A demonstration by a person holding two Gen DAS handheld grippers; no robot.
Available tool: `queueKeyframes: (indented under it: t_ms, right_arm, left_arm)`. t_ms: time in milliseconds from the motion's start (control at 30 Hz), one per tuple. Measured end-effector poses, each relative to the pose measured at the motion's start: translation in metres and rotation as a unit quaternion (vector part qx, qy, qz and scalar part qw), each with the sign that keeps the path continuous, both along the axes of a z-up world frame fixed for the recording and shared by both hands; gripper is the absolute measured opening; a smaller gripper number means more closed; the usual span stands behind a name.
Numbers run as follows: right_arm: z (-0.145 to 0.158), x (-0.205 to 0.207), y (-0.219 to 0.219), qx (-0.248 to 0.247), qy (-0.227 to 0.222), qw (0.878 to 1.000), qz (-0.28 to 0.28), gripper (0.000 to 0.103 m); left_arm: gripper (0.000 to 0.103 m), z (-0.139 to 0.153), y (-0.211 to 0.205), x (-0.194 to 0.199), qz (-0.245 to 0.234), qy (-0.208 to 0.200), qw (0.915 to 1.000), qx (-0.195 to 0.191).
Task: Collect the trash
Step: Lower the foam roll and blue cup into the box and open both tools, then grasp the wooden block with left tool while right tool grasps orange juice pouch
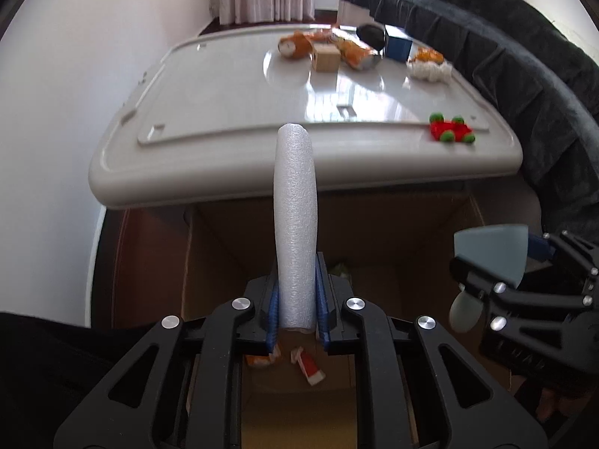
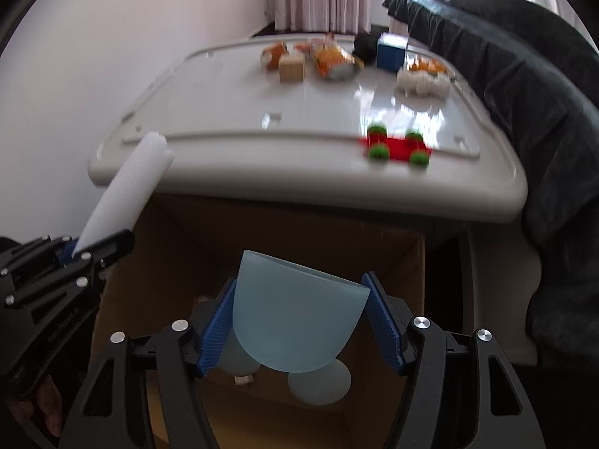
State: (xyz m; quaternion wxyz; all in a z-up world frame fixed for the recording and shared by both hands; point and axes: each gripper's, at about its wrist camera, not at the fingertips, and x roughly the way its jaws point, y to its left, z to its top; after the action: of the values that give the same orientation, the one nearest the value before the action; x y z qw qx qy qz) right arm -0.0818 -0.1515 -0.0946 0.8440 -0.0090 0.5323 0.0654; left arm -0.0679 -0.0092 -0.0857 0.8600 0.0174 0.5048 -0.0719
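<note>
My left gripper (image 1: 297, 299) is shut on a white foam tube (image 1: 295, 217) that sticks up and forward; it also shows at the left of the right wrist view (image 2: 127, 191). My right gripper (image 2: 299, 318) is shut on a pale blue plastic cup (image 2: 295, 318), seen too at the right of the left wrist view (image 1: 494, 250). Both grippers hang over an open cardboard box (image 1: 224, 239) in front of the table. Red-and-white wrappers (image 1: 309, 366) and pale round items (image 2: 318, 381) lie inside the box.
A grey-white table (image 1: 224, 119) stands behind the box. On it lie orange snack bags (image 1: 355, 52), a wooden block (image 1: 325, 58), a blue box (image 1: 397, 46), a white fluffy item (image 1: 430, 69) and a red toy with green wheels (image 1: 451, 131). A dark blanket-covered seat (image 1: 524, 75) borders the right side.
</note>
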Motion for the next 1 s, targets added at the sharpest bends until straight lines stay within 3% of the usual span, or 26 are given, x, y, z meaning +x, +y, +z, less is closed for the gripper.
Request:
queueKeyframes:
  t_ms: [33, 67, 100, 133, 333, 500, 633, 800, 1000]
  right_arm:
    - [-0.004, -0.002, -0.002, -0.001, 0.006, 1.000, -0.007, 0.067]
    - [-0.006, -0.003, -0.005, -0.004, 0.010, 1.000, -0.018, 0.077]
    - [-0.006, -0.002, -0.008, -0.005, 0.009, 1.000, -0.027, 0.082]
    - [-0.005, -0.001, -0.012, -0.004, 0.004, 0.999, -0.037, 0.086]
    - [0.009, -0.002, -0.047, 0.054, -0.046, 0.992, -0.108, 0.091]
    - [0.027, -0.003, -0.053, 0.062, -0.085, 0.988, -0.116, 0.091]
    - [0.060, 0.007, -0.053, 0.060, -0.137, 0.983, -0.111, 0.091]
    - [0.106, 0.019, -0.061, 0.058, -0.201, 0.971, -0.113, 0.094]
    - [0.143, 0.033, -0.068, 0.002, -0.278, 0.955, -0.108, 0.098]
  left_arm:
    - [0.029, -0.003, 0.003, -0.002, 0.004, 0.012, 0.9999, -0.008]
    - [0.041, -0.005, 0.004, -0.002, 0.009, 0.020, 0.9997, -0.012]
    - [0.062, -0.006, 0.006, -0.003, 0.016, 0.026, 0.9995, -0.011]
    - [0.072, -0.006, 0.009, -0.003, 0.031, 0.025, 0.9992, -0.004]
    - [0.078, -0.001, 0.017, 0.001, 0.058, 0.006, 0.9983, 0.002]
    - [0.078, 0.005, 0.023, 0.006, 0.068, -0.010, 0.9976, -0.004]
    - [0.078, 0.024, 0.017, 0.016, 0.065, -0.055, 0.9964, -0.002]
    - [0.078, 0.049, -0.008, 0.059, 0.052, -0.106, 0.9929, -0.002]
    - [0.078, 0.045, -0.050, 0.137, 0.045, -0.117, 0.9921, 0.003]
